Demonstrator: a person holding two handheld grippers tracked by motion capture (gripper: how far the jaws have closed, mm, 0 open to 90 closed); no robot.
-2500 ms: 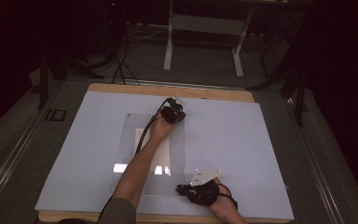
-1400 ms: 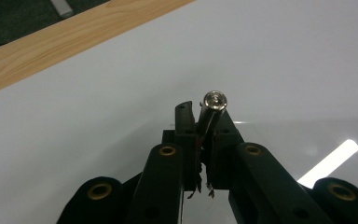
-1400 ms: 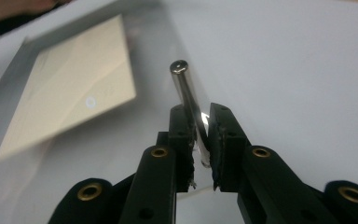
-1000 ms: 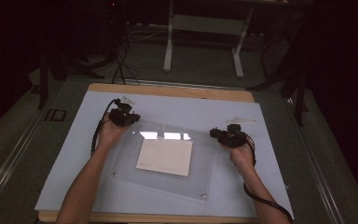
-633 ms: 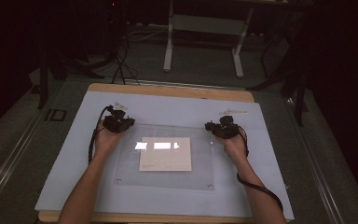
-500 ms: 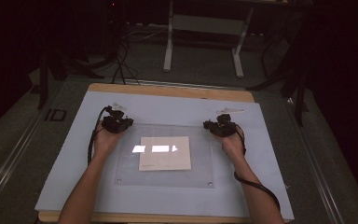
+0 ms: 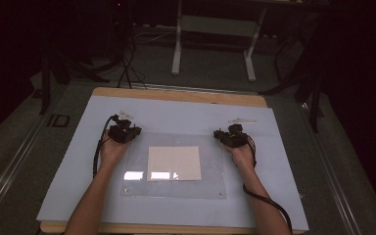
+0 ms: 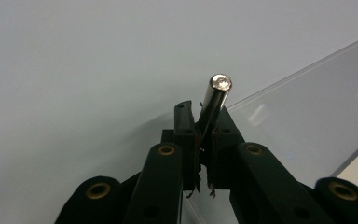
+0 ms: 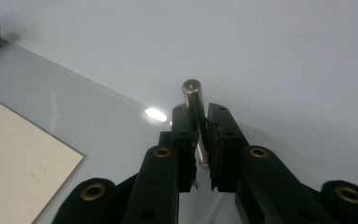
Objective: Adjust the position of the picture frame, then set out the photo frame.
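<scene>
Two claws each clamp a steel pin: left claw (image 7: 126, 131) and its pin (image 8: 215, 99) at the clear sheet's (image 7: 205, 183) far-left corner, right claw (image 7: 229, 136) and its pin (image 9: 194, 109) at the far-right corner.

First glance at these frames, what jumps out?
The clear acrylic sheet lying flat mid-table on the pale blue mat, with a cream paper rectangle under or on it. At its two far corners, the left gripper and right gripper are each shut on a short shiny metal pin: the left pin at the sheet's edge, the right pin likewise.
</scene>
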